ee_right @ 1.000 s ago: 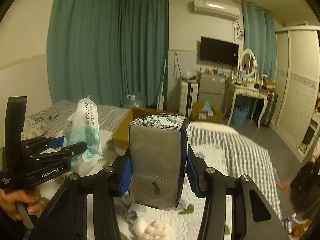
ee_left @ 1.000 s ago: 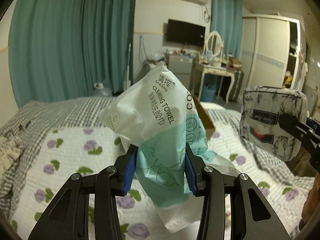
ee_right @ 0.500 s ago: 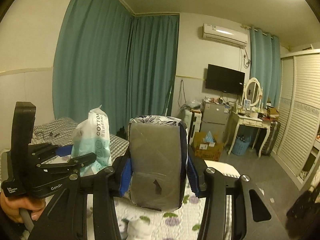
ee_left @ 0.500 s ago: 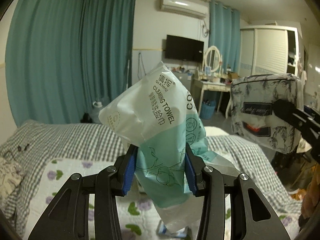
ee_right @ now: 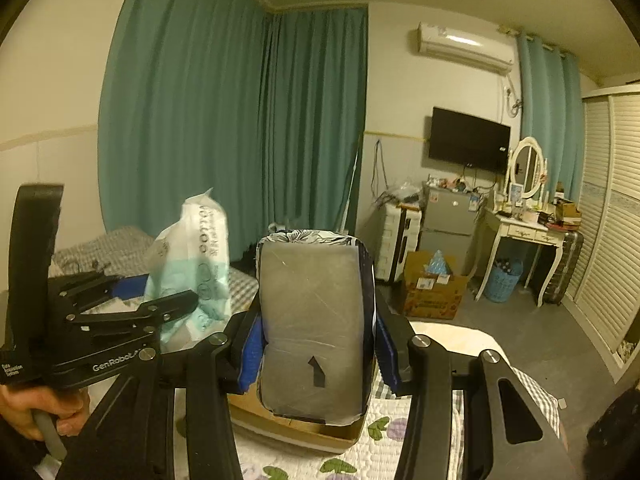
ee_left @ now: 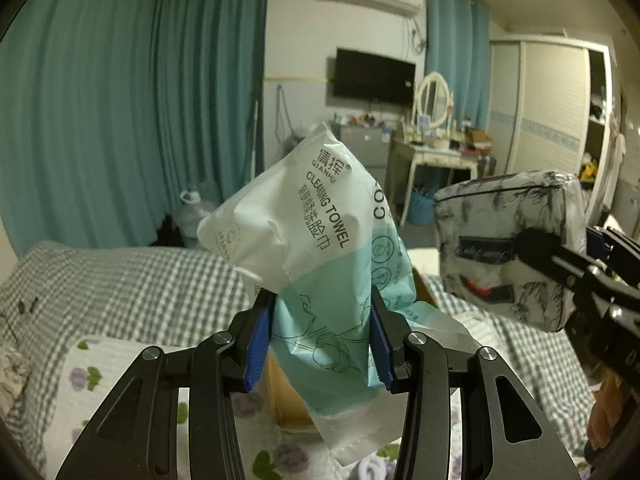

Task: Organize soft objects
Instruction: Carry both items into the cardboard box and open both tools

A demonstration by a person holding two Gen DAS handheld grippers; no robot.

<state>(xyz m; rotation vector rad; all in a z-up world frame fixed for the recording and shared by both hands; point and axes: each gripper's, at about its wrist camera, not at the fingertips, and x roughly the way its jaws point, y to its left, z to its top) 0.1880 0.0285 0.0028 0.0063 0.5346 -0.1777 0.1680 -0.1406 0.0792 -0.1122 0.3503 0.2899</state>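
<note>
The left tool [ee_left: 320, 338] pinches a towel pack [ee_left: 316, 252] low on its teal half, a blue pad pressed to each side; the white top of the pack tilts up and away to the tool's left, and its bottom end hangs below the pads. The pack hides most of a cardboard box [ee_left: 286, 396] just beyond the tool: only brown slivers show under and beside it. To that tool's right, at about the same height, the right tool [ee_right: 318, 354] grips a floral pouch [ee_left: 504, 248] across its width. In the right wrist view the pouch [ee_right: 316, 328] fills the gap between the pads, showing a plain grey face with a small dark mark that is hard to make out; only a strip of flower print shows on top. It covers the box [ee_right: 296, 426] below, of which a front edge and corner peek out. The bed [ee_left: 132, 280] lies under both tools, with a checked sheet and a flowered quilt. A hand [ee_right: 40, 412] holding the left tool's handle is cut off at the left edge of the right wrist view. Something pale at the bottom edge of the left wrist view is too cropped to identify.
</note>
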